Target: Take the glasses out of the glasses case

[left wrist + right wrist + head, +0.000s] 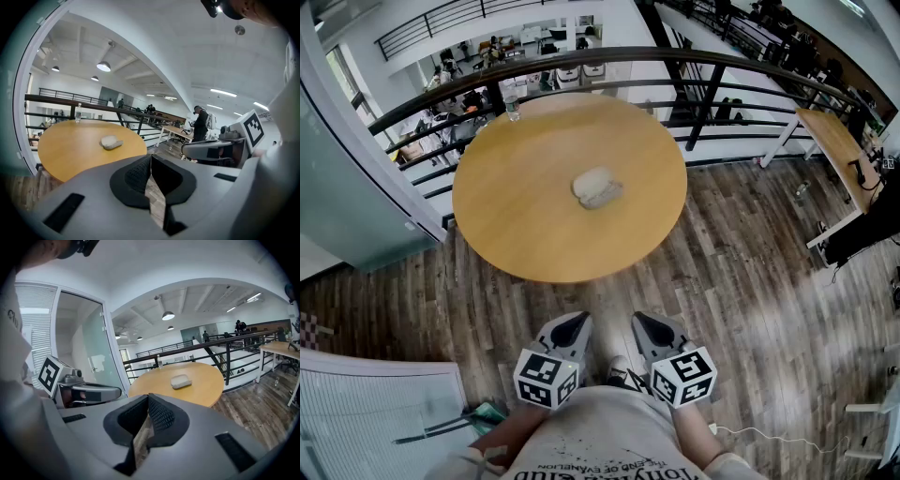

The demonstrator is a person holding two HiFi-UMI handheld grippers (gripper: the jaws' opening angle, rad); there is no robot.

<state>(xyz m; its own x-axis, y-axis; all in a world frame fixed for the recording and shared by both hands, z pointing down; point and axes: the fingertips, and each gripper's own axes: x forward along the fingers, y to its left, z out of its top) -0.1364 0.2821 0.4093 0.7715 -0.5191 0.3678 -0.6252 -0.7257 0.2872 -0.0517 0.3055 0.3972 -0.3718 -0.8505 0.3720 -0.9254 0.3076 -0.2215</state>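
Note:
A pale grey glasses case (pixel 597 187) lies closed near the middle of the round wooden table (pixel 516 225); it also shows in the left gripper view as the case (pixel 110 142) and in the right gripper view as the case (pixel 180 381). My left gripper (pixel 573 327) and right gripper (pixel 648 324) are held close to my body, well short of the table, side by side. Both are shut with their jaw tips touching and nothing between them. The glasses are hidden inside the case.
A water bottle (pixel 512 107) stands at the table's far edge by the black railing (pixel 712 70). A glass wall (pixel 337 187) rises at the left and another desk (pixel 839 150) stands at the right. Wood floor lies between me and the table.

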